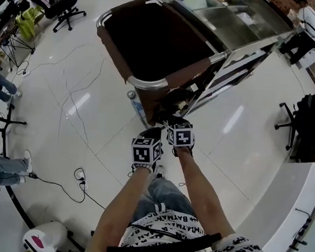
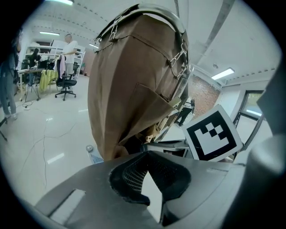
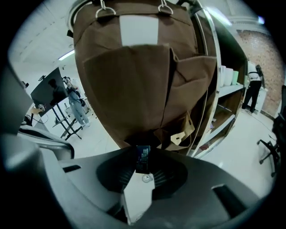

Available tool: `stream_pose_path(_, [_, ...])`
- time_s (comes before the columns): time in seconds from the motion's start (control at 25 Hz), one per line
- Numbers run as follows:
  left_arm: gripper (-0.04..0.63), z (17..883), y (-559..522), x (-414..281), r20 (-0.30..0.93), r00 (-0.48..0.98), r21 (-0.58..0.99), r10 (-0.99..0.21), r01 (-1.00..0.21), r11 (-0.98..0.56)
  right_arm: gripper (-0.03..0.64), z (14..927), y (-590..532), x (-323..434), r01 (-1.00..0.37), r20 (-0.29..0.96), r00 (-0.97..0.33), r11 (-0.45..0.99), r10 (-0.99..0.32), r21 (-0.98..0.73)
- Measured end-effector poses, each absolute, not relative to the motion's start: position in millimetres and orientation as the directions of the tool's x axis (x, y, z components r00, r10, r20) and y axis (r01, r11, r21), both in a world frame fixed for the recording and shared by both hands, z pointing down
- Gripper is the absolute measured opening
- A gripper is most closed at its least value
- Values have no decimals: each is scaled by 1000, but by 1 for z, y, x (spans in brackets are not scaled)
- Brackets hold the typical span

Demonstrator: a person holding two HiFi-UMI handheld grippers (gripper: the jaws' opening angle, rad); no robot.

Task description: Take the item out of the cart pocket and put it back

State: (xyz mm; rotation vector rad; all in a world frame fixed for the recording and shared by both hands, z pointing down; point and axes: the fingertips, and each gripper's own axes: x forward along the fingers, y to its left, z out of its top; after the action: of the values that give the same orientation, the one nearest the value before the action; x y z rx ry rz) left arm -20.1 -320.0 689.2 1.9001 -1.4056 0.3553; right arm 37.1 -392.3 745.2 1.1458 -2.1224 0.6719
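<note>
All views near cart bag (image 3: 129, 89)

- Ceiling strip lights (image 2: 223, 73) are lighting the room brightly.
- Glare is streaking the glossy floor (image 1: 78, 103).
- Fisheye distortion is bending and darkening 3 views' edges.

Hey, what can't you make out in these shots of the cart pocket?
Print on the small dark item in the right gripper: too small, right gripper view.
Inside the pocket: hidden by its brown cloth, both gripper views.
The grip itself, head view: covered by the marker cube.
</note>
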Motion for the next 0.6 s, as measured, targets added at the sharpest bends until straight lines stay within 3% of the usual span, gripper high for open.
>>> stream_pose_path(0.6, [2,614,-252,-14,527,414,385,-742,-895,-225,98,633,-300,69,-897,606,-404,427,-685,-114])
